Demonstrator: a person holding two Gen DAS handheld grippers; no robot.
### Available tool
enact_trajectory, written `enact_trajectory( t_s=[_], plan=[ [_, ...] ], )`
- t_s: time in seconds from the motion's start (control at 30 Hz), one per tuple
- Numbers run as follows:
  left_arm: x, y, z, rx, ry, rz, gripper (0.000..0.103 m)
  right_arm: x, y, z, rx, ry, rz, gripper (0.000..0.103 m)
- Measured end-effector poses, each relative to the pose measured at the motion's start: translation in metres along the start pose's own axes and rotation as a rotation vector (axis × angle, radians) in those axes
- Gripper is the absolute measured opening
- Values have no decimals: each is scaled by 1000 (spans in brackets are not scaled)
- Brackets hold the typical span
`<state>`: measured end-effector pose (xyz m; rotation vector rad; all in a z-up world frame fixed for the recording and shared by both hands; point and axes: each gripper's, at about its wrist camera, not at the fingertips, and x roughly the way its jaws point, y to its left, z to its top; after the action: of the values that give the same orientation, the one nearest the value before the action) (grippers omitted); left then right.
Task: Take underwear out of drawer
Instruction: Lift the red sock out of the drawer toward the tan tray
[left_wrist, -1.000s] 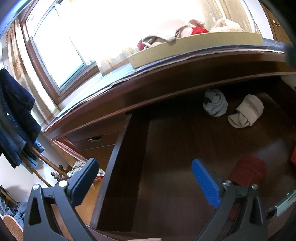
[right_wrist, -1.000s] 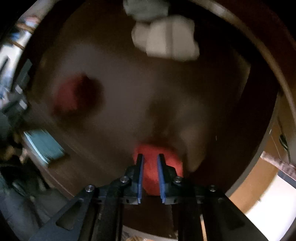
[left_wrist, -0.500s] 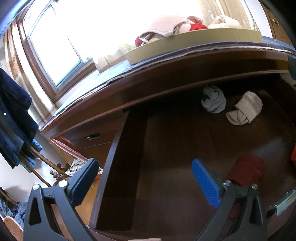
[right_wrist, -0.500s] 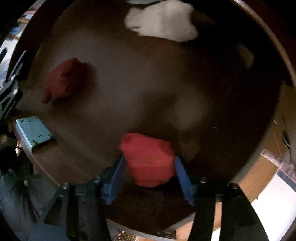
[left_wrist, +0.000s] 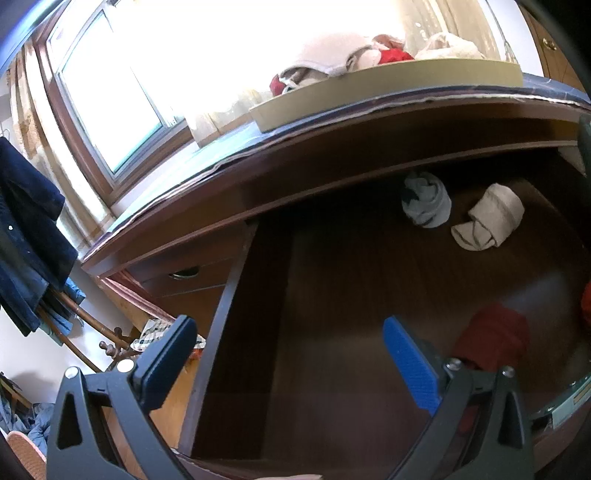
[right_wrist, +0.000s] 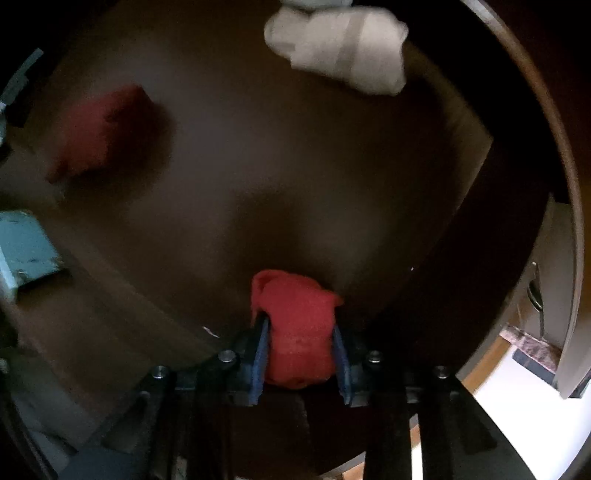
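An open dark wooden drawer (left_wrist: 218, 332) holds rolled underwear. A bright red roll (right_wrist: 295, 306) sits between the blue pads of my right gripper (right_wrist: 299, 325), which points almost straight down. Its jaws have just been closing, and both pads now press on the roll's sides. A dark red roll (right_wrist: 99, 129) lies to the left and a beige roll (right_wrist: 343, 48) at the back. My left gripper (left_wrist: 286, 328) stands wide open over the drawer's front left corner, holding nothing. The dark red roll (left_wrist: 491, 339) is just beyond its right finger.
A grey roll (left_wrist: 426, 201) and the beige roll (left_wrist: 487, 218) lie at the drawer's back. A beige tray (left_wrist: 388, 86) heaped with clothes sits on the dresser top by the window. Dark clothes (left_wrist: 26, 229) hang at the left. A metal bracket (right_wrist: 26, 251) is on the drawer's front.
The right jaws were shut above the bright red roll, opened around it, and have now closed on its sides. The left gripper stayed open and barely shifted.
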<state>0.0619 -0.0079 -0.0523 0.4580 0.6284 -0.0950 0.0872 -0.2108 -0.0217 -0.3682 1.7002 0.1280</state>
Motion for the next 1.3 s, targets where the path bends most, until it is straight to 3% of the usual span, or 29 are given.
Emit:
enact_trajectory(
  t_s=[0.27, 0.47, 0.53, 0.67, 0.73, 0.93, 1.07, 1.3],
  plan=[
    [-2, -4, -5, -5, -20, 13, 102, -70, -19, 0, 277, -373, 308, 31],
    [-4, -4, -10, -11, -33, 34, 102, -78, -13, -3, 449, -563, 367, 31],
    [-8, -7, -14, -10, -43, 50, 102, -70, -8, -8, 467, -616, 351, 31],
    [-11, -7, -14, -17, -32, -5, 102, -50, -4, -19, 523, -744, 357, 31],
    [-18, -7, -12, -29, -41, -19, 102, -10, -10, -70, 543, -780, 354, 31],
    [-34, -4, 12, -34, -147, 25, 102, 25, -10, -62, 577, -802, 358, 31],
    [-14, 5, 25, -78, -73, 0, 102, 8, -7, -68, 560, -858, 325, 31],
    [7, 14, 21, -151, 41, -47, 100, -20, -9, -68, 553, -909, 308, 31]
  ],
)
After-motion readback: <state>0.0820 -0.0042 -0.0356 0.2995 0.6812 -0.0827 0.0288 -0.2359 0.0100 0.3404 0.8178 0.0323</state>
